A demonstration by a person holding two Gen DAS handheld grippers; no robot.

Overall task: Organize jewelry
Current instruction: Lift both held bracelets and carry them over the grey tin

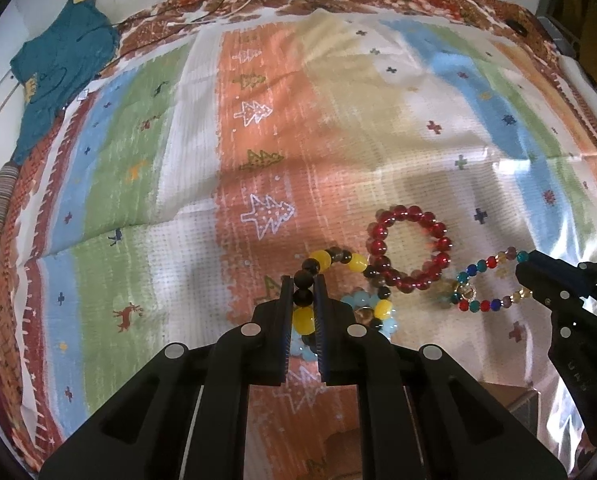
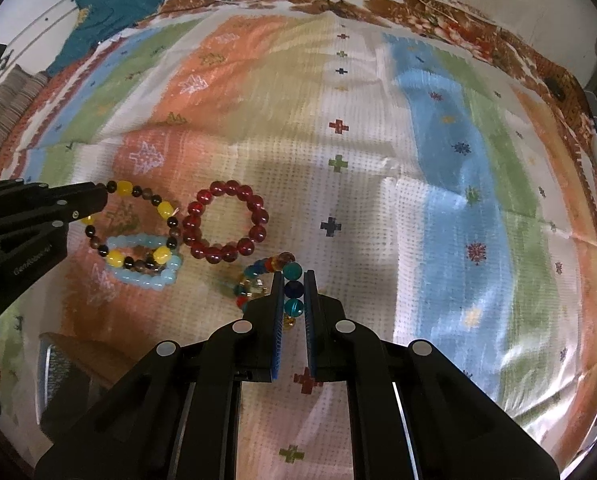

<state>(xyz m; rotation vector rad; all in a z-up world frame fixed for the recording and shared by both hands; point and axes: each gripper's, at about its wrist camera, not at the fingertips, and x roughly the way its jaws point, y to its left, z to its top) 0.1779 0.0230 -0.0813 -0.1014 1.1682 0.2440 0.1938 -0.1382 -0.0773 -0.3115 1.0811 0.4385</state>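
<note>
Currently both grippers are engaged, each on its own bracelet, over the striped cloth (image 1: 338, 120) that covers the work surface.

Left gripper (image 1: 303, 280): jaws clenched on the yellow-and-dark bead bracelet (image 1: 330, 262), with several of its beads pinched between the pads. The rest of that loop trails over the pale blue bracelet (image 2: 146, 264), which lies flat on the cloth beneath it.

Right gripper (image 2: 292, 284): jaws clenched on the multicoloured bead bracelet (image 2: 258, 276), teal and dark blue beads showing between the pads. Its loop hangs toward the cloth, just beside the red bead bracelet (image 2: 226, 220).

The red bracelet lies untouched between the two grasped pieces, close to both.

Step in hand, as judged: pick-up of two bracelets at once, grasp complete, transfer not yet made.

Next move requires:
1. A clean lift, so the yellow-and-dark loop clears the pale blue one without dragging it.
2. Keeping the multicoloured loop off the red bracelet.
3. Carriage to a storage place; a dark-rimmed container (image 2: 70, 364) shows at the near edge, though whether it is the destination cannot be told.
</note>
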